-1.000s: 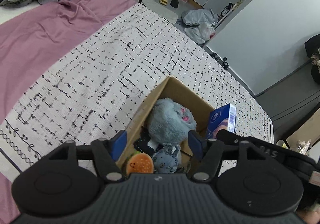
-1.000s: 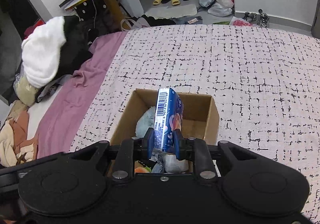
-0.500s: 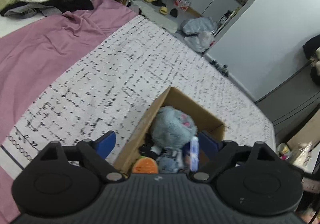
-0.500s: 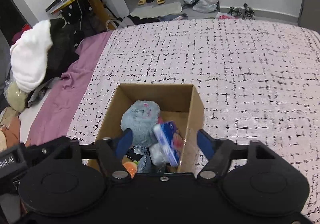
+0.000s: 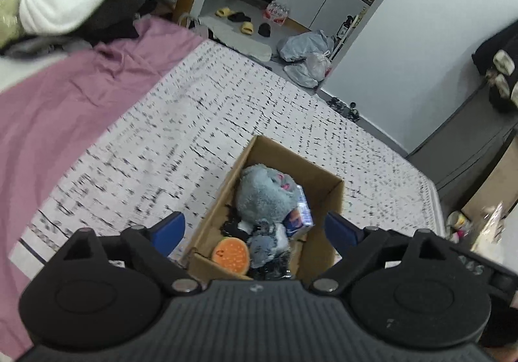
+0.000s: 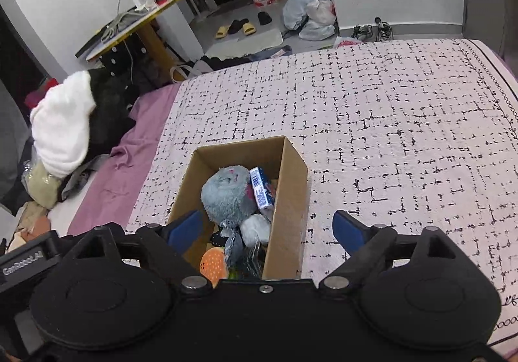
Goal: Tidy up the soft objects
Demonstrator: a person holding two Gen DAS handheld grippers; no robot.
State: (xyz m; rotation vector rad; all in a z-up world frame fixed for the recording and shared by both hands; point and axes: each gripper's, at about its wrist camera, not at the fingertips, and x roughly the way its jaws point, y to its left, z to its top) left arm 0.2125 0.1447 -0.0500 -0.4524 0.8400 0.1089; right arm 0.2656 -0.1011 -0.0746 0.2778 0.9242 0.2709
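Note:
A cardboard box (image 5: 330, 193) (image 6: 291, 180) stands on the bed. In it lie a grey plush (image 5: 264, 197) (image 6: 228, 193), an orange burger plush (image 5: 231, 254) (image 6: 213, 263), a small grey plush (image 5: 268, 243) (image 6: 255, 227) and a blue packet (image 5: 301, 216) (image 6: 262, 188) leaning by the grey plush. My left gripper (image 5: 255, 229) is open and empty above the box's near end. My right gripper (image 6: 267, 229) is open and empty above the box.
The box sits on a white black-flecked blanket (image 5: 181, 132) (image 6: 388, 122). A purple sheet (image 5: 58, 103) and a pile of clothes (image 6: 64, 132) lie to the left. Plastic bags (image 6: 307, 12) and slippers (image 6: 236, 27) are on the floor beyond the bed.
My right gripper held the blue packet over the box, then opened; the packet dropped into the box. Both grippers have risen and pulled back a little, and the left one has opened wider.

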